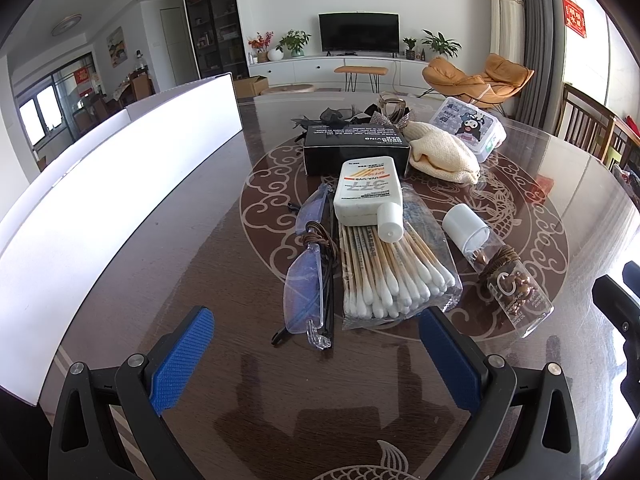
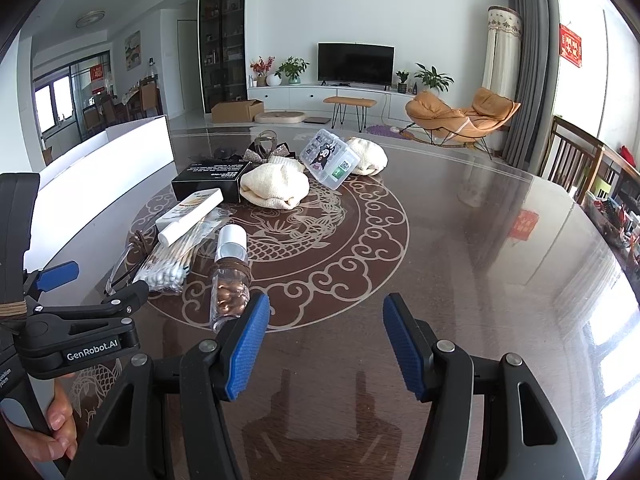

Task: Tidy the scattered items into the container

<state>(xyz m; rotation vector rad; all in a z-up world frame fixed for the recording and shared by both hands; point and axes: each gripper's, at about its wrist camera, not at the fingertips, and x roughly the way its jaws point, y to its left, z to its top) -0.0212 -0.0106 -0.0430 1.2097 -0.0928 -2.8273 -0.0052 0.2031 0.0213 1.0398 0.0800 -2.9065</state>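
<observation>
**Scattered toiletries are being sized up before being cleared into the white container**

Both sets of tongs are being held wide apart and empty above the glossy desk [image 2: 480,240], with nothing being gripped. Just ahead of the left tongs [image 1: 316,356], a clear bag of cotton swabs [image 1: 396,276] is lying beside folded glasses [image 1: 306,280]; the bag is likely being judged light, soft and slippery, best pinched across its middle, while the glasses are looking fragile and are best taken at the folded arms, not the lenses. A white sunscreen bottle [image 1: 368,192] is resting on the far end of the bag, stiff and light, offering flat sides for a grip. Just ahead and to the left of the right tongs [image 2: 324,344], a clear bottle of brown capsules [image 2: 229,276] is lying on its side; being round and smooth, it may roll, so a hold across its body is being favoured. Farther ahead, a black box [image 1: 356,152], cream knitted cloths [image 2: 276,190] and a small clear cartoon-printed case [image 2: 330,160] are waiting. The white container [image 1: 100,200] is standing well to the left of the left tongs.
</observation>
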